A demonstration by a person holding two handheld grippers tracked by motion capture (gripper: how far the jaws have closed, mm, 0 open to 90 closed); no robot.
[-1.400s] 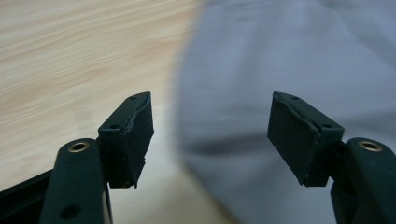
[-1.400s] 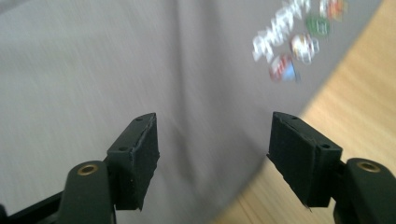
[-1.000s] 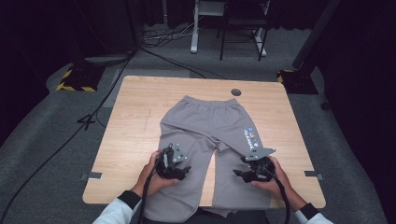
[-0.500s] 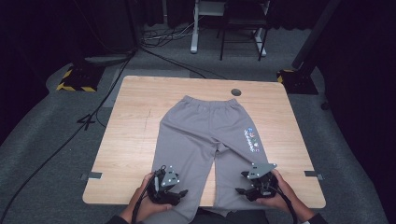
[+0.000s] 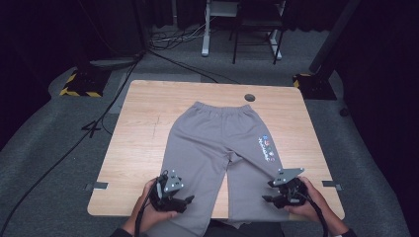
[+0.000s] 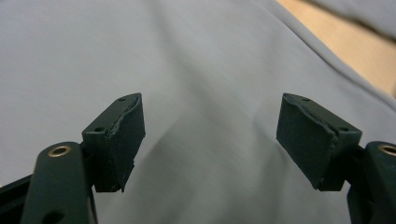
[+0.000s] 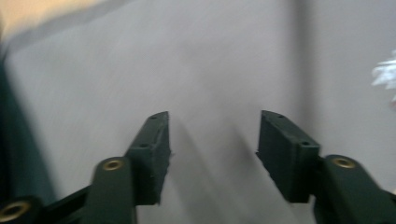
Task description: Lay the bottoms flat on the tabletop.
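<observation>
Grey sweatpants (image 5: 217,143) lie flat on the wooden table (image 5: 143,128), waistband at the far side and both legs running toward the near edge. A small colourful print (image 5: 268,148) marks the right leg. My left gripper (image 5: 187,200) hovers over the lower end of the left leg, jaws open, with only grey cloth (image 6: 205,93) between them. My right gripper (image 5: 267,198) is held over the lower end of the right leg, also open, and grey fabric (image 7: 210,84) lies under its jaws.
A dark round grommet (image 5: 249,97) sits in the table near the far edge. Bare wood flanks the sweatpants on both sides. Cables (image 5: 99,123) trail across the grey floor at left, and a desk frame (image 5: 237,29) stands beyond the table.
Both grippers have drawn back toward the near edge, from the middle of the legs to their lower ends. The sweatpants have not moved.
</observation>
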